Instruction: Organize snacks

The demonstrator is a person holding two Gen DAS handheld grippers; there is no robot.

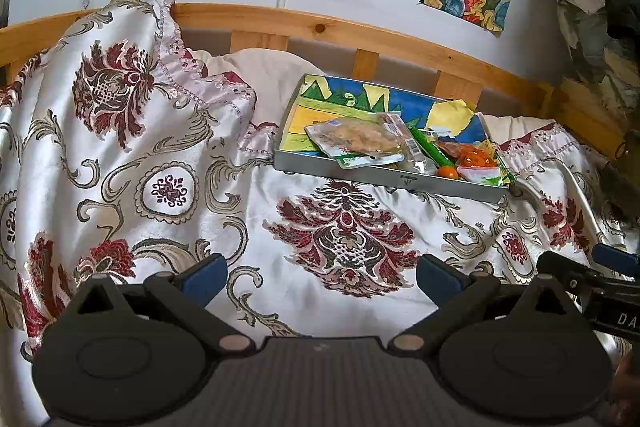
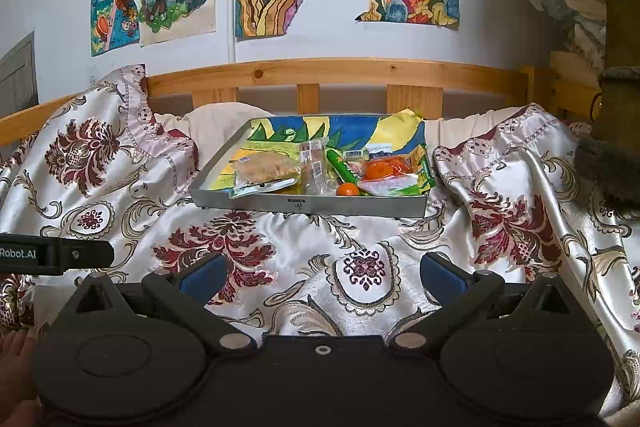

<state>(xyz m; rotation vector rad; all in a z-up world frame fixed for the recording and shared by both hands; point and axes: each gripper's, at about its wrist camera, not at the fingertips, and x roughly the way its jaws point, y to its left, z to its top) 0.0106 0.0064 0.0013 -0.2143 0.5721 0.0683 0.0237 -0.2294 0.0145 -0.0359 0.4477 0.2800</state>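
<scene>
A grey metal tray [image 2: 308, 205] is shown resting on a patterned satin bedspread [image 2: 280, 259], just in front of the wooden bed rail [image 2: 320, 69]. In the right wrist view the tray's long axis is seen running left to right, parallel to the rail; in the left wrist view it is seen skewed, its near wall [image 1: 392, 179] sloping down toward the right.

Contents of the tray, left to right: a clear packet of pale snack pieces [image 2: 266, 167] lies flat at the left, overlapping a green-edged packet; a narrow clear-wrapped bar [image 2: 314, 163] lies beside it, its long axis pointing from the near wall toward the rail; a green tube [image 2: 340, 167] is laid diagonally; a small orange fruit [image 2: 347, 189] sits against the near wall; red, orange and green wrappers [image 2: 396, 175] are piled at the right end. A coloured drawing [image 2: 288, 135] lines the tray floor.

Only the right wrist view shows the tray's right wall in full and the fold of bedspread to its right; only the left wrist view shows the bedspread draped over the rail well left of the tray.

The left gripper [image 1: 322, 279] and right gripper [image 2: 320, 277] are held level above the bedspread, well short of the tray, each with jaws spread wide and nothing between them. A hand [image 2: 16, 359] is partly seen at the right wrist view's left edge.
</scene>
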